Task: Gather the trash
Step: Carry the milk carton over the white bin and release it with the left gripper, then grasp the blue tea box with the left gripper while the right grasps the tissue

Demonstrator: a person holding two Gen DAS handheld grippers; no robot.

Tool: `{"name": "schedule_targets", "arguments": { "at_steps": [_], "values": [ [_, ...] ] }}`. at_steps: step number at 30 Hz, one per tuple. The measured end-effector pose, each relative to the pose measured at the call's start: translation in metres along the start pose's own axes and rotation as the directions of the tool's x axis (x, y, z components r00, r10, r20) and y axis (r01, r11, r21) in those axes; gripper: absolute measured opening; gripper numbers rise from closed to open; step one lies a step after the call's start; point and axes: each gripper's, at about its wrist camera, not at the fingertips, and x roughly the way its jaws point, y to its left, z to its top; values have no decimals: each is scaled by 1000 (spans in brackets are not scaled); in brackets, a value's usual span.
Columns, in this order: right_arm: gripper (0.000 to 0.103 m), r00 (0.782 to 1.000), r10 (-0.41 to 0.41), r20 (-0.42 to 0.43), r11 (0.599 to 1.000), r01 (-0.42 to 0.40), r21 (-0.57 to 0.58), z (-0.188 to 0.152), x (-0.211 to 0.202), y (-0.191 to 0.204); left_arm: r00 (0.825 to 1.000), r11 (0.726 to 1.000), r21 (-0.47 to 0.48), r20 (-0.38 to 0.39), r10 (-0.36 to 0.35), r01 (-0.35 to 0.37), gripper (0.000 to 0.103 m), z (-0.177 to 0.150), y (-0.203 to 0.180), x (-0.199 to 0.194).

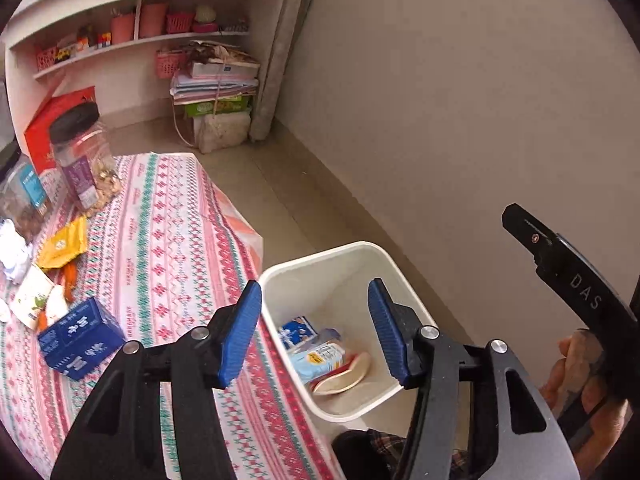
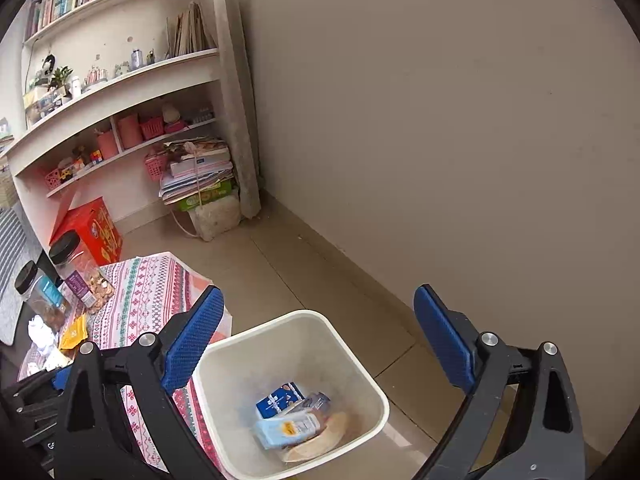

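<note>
Several cartons and wrappers already lie in the white bin (image 2: 362,364) beside the table's (image 1: 180,240) corner, both the left gripper (image 1: 316,330) and right gripper (image 2: 320,340) spread empty above it, while a blue box (image 1: 80,338) and yellow packet (image 1: 64,242) wait near the table's left edge.

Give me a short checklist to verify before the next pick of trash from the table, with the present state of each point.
1. Left gripper empty, nothing between its blue pads: ok.
2. Right gripper open and empty: ok.
3. White bin upright beside the table, with room left above the cartons inside: ok.
4. Trash left on the patterned tablecloth: blue box, yellow packet, crumpled white paper: ok, targets present.
5. Jars near the trash, such as the black-lidded jar, stand upright: ok.
6. Whether that jar counts as trash: cannot tell.
</note>
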Motion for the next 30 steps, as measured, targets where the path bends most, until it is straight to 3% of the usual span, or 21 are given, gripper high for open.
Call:
{"name": "schedule_targets", "arguments": {
  "at_steps": [5,9,12,18,22,25,30],
  "values": [
    [96,999,32,2,997,-31,-76,-4,-1,38,993,993,34,37,113,-115,61,-2,26,-14],
    [96,998,64,-7,991,-65,-117,-8,0,68,979,979,49,63,193,-196,71,-6,49,-22],
    [96,996,85,-22,987,-87,-135,-11,3,87,965,964,63,59,255,-259,71,-11,69,-20],
    [96,992,114,-49,983,-119,-141,-16,10,116,937,935,136,-82,339,-327,77,-21,117,7],
    [96,991,115,-67,977,-125,-175,-21,15,131,884,912,177,-234,405,-371,78,-32,161,44],
    [96,990,116,-85,973,-130,-192,-23,21,142,853,901,184,-293,432,-393,78,-37,184,65],
    [96,981,139,-134,969,-162,-184,-27,33,156,839,889,263,-310,446,-375,77,-41,187,87]
  ]
}}
